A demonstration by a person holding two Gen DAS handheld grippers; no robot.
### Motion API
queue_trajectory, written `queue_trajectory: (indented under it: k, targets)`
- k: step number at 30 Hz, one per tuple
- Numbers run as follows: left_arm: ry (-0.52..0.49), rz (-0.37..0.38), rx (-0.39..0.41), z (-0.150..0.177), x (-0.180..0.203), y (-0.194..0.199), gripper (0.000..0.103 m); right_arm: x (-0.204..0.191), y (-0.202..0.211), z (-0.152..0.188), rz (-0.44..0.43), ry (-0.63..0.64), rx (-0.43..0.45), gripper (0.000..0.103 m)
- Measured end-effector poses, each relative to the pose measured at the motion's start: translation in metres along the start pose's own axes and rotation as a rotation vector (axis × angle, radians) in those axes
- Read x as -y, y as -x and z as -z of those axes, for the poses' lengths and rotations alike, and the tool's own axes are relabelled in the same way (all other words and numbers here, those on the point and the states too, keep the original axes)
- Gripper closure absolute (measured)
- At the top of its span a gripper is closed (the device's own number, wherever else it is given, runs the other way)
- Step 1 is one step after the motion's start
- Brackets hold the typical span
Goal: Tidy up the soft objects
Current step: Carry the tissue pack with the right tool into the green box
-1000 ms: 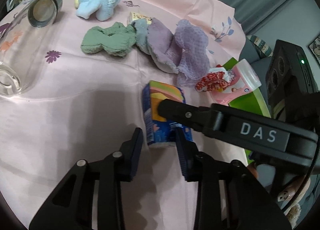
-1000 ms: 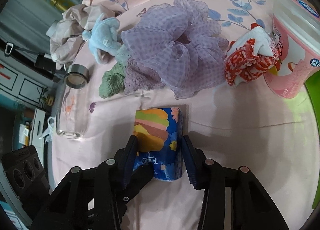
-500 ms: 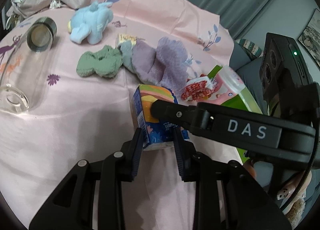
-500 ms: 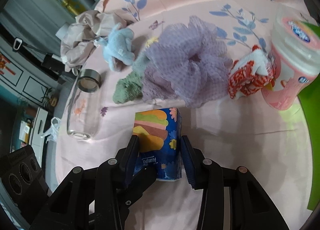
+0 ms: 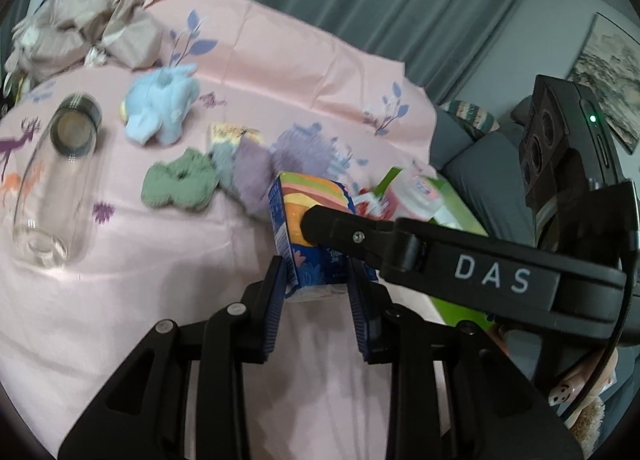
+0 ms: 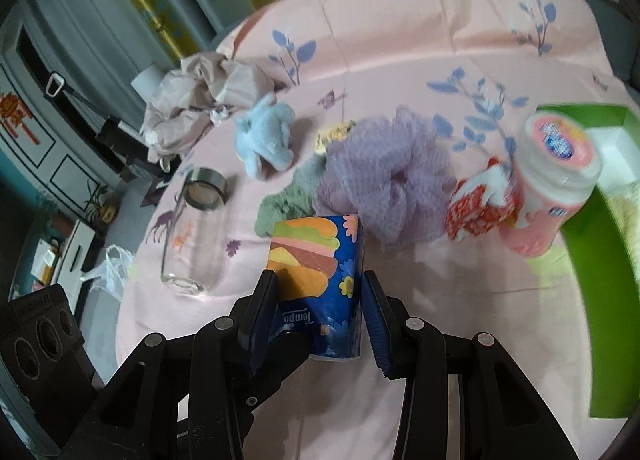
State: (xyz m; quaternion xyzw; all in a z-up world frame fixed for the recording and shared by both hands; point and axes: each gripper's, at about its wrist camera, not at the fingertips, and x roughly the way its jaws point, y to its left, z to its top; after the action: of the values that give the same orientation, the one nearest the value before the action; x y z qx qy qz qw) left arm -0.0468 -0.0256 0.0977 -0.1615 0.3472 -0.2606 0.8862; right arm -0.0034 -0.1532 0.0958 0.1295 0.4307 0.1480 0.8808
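Note:
A blue tissue pack (image 5: 308,244) with a colourful burger print is held off the pink cloth by both grippers. My left gripper (image 5: 318,292) is shut on its lower end. My right gripper (image 6: 318,308) is shut on the same pack (image 6: 320,272) from the other side; its arm crosses the left wrist view. On the cloth behind lie a light blue plush toy (image 6: 264,140), a green knit piece (image 5: 180,184), a purple mesh puff (image 6: 384,180) and a red-and-white cloth (image 6: 480,208).
A clear glass bottle (image 5: 52,188) lies on its side at the left. A pink-lidded jar (image 6: 552,180) stands at the right beside a green box (image 6: 592,300). A crumpled beige cloth (image 6: 200,100) sits at the far edge.
Both grippers have lifted the tissue pack off the cloth and risen; the left gripper has closed onto it. The objects on the cloth look farther away now.

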Motion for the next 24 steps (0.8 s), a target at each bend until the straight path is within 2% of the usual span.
queue_trajectory:
  k: [5, 12, 16, 24]
  targets:
    - [-0.037, 0.047, 0.060, -0.011, 0.016, 0.012, 0.075, -0.001, 0.028, -0.004, -0.007, 0.006, 0.078, 0.058]
    - [-0.118, 0.090, 0.080, -0.025, 0.057, 0.008, 0.075, 0.012, 0.069, -0.009, 0.027, -0.006, 0.189, 0.058]
    - [-0.193, 0.123, 0.090, -0.030, 0.091, -0.001, 0.075, 0.036, 0.099, -0.011, 0.054, -0.056, 0.261, 0.058]
    - [-0.294, 0.191, 0.055, -0.035, 0.144, -0.028, 0.074, 0.088, 0.141, -0.007, 0.098, -0.191, 0.358, 0.058]
